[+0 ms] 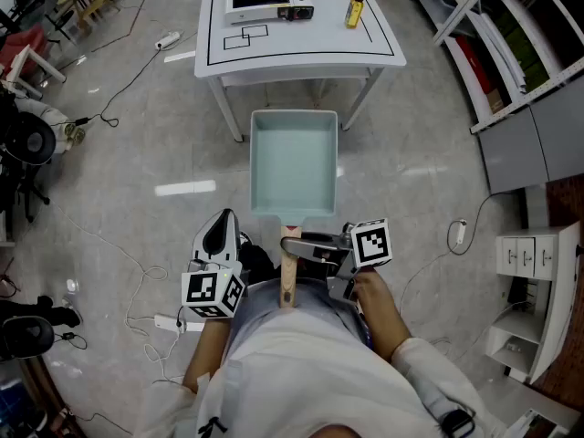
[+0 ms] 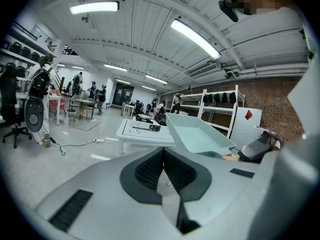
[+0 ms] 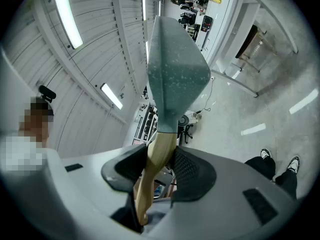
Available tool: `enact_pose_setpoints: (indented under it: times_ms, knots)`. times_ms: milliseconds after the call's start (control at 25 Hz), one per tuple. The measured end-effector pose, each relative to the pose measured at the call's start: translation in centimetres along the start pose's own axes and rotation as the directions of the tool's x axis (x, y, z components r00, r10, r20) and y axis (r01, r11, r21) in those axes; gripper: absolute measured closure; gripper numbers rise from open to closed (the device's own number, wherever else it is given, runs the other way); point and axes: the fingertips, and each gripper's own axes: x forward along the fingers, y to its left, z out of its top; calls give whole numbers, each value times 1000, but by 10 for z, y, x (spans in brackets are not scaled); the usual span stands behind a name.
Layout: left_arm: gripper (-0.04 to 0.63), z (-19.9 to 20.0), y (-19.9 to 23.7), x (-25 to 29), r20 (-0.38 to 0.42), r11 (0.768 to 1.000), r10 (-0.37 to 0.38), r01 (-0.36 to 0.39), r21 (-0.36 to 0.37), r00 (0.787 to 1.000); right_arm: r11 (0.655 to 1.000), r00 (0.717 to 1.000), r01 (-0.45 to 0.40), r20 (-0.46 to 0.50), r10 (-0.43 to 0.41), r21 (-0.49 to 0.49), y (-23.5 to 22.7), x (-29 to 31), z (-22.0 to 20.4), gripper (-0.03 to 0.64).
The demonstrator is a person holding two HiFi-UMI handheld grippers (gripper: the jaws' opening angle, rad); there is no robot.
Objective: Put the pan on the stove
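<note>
Pan [image 1: 292,167]: square, pale teal, wood handle [image 3: 159,151]. R gripper [image 3: 156,168] clamped on handle; L gripper [image 2: 162,174] closed, empty.

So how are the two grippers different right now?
The right gripper is clamped on the wooden handle of the pan; the left gripper is shut on nothing. In the head view the right gripper lies sideways, while the left gripper points forward. Both are the same grey tool.
</note>
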Motion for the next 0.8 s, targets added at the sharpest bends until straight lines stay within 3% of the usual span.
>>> enact_pose_setpoints:
  times_ms: [200,520,800]
  knots:
    - [586,8,1,3,38,1000,7,-7,8,999,1000,1000,-13,9,13,15,-2,3,5,451]
    - [586,3,7,4,19,1000,10,-10,-6,1000,997,998,65,9,-64,-51,-6,1,13,443]
    - [586,8,36,31,-3,1000,2,-2,-25,1000,998,998,42,56,-39,-49,-6,15,49,446]
